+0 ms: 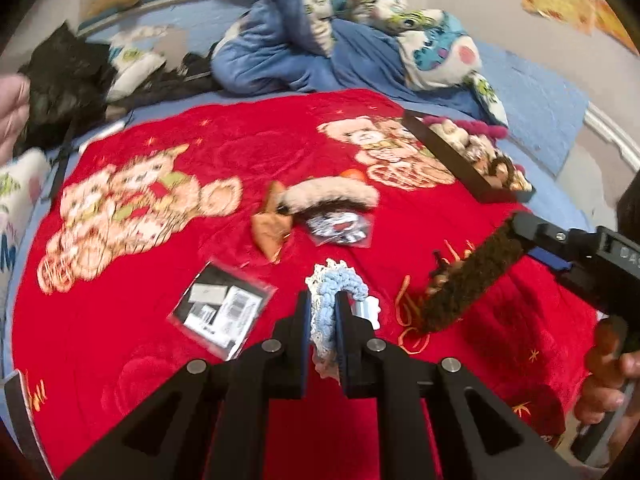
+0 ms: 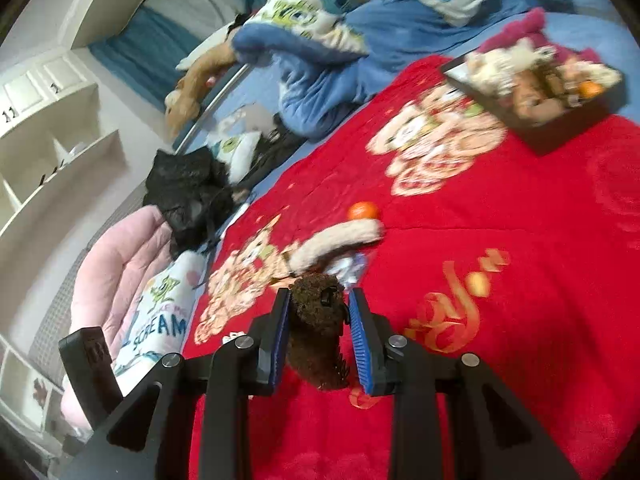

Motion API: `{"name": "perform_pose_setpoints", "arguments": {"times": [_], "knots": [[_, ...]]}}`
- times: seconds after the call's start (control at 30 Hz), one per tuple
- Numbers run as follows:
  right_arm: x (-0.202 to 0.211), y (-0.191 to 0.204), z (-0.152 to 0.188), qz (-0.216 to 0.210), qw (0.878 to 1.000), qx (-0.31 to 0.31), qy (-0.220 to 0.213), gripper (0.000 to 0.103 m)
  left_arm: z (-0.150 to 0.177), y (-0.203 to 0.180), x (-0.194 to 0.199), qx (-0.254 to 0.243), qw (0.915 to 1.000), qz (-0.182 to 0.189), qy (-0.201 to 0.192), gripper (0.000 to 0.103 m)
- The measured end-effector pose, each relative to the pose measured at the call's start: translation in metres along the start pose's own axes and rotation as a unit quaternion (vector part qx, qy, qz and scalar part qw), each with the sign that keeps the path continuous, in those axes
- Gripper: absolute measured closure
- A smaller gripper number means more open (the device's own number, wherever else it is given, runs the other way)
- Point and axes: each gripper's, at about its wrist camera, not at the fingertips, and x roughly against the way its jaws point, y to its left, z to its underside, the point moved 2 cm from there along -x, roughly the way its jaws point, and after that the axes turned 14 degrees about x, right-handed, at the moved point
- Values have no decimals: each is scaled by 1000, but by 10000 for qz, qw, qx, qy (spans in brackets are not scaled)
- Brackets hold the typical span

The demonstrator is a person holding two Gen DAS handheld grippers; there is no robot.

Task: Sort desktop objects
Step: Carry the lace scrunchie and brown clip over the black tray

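Left claw clamped tight, tilted down; right claw pinched part-way, a hand on its handle

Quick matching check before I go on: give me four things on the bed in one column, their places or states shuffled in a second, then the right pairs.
Things:
1. light blue crocheted scrunchie
2. dark brown fuzzy hair clip
3. orange ball
4. black tray

Places or states:
A. lying loose on the red blanket, beside a beige fuzzy hair clip
B. between the fingers of the left gripper
C. filled with plush items, at the blanket's far corner
D. between the fingers of the right gripper

Pairs: 1-B, 2-D, 3-A, 4-C
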Motion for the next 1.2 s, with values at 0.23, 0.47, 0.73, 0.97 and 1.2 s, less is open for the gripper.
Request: {"name": "perform_pose_setpoints", "arguments": {"times": [0.23,0.47,0.73,0.97,1.2], "knots": [[77,-39,17,762,9960,-272,-375,75,7,-64,-10,-500,9954,770,268,92],[139,-63,32,1347,9853,-612,-858,75,23,-123,-18,-984,9840,1372,574,91],[175,-77,29,1501,9787,-744,-1187,75,21,-154,-13,-1111,9797,1577,535,92],[180,-97,25,1355,9790,-849,-1263,75,19,-177,-16,-986,9793,1655,624,92],[175,-123,11,1199,9831,-791,-1134,75,15,-220,-36,-988,9772,1718,756,91]]}}
